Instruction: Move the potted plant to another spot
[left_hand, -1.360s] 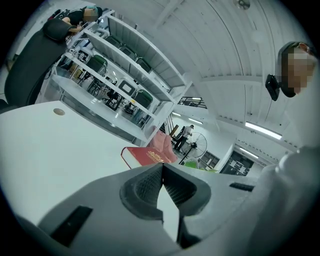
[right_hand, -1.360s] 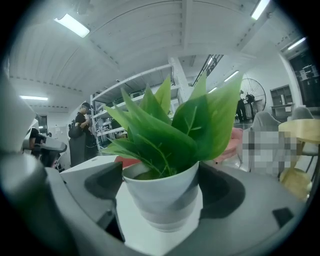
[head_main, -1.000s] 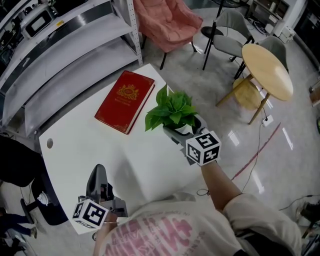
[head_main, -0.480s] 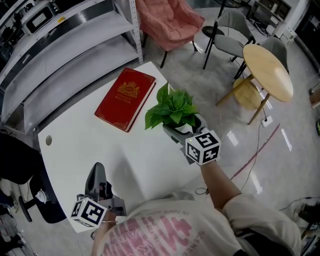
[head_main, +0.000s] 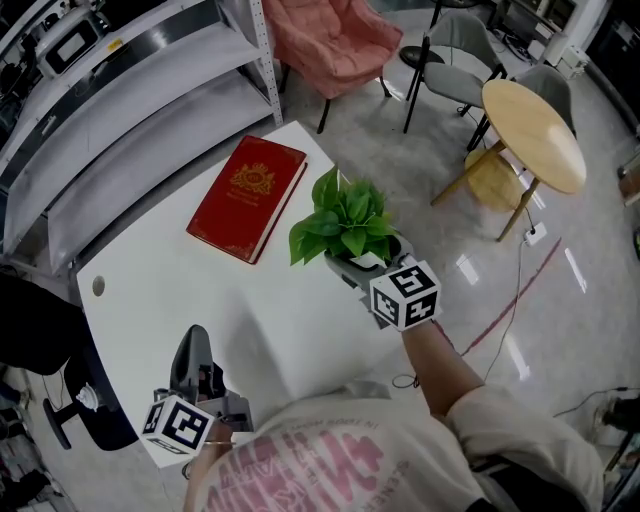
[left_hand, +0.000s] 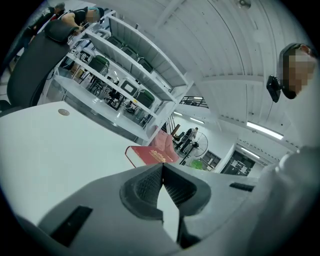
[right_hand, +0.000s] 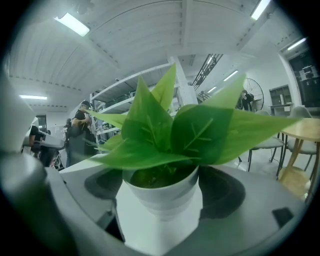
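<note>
The potted plant has broad green leaves in a small white pot. It is at the right edge of the white table. My right gripper reaches in from the near side, its jaws shut on the pot, one pad on each side. In the right gripper view the pot fills the space between the pads of the right gripper. I cannot tell whether the pot's base touches the table. My left gripper lies low at the table's near left. In the left gripper view the left gripper is shut on nothing.
A red hardcover book lies on the far part of the table, beyond the plant. Metal shelving stands behind the table. A pink chair, grey chairs and a round wooden table stand on the floor to the right.
The grippers, the plant and the book keep their places. Only the head view shifts slightly.
</note>
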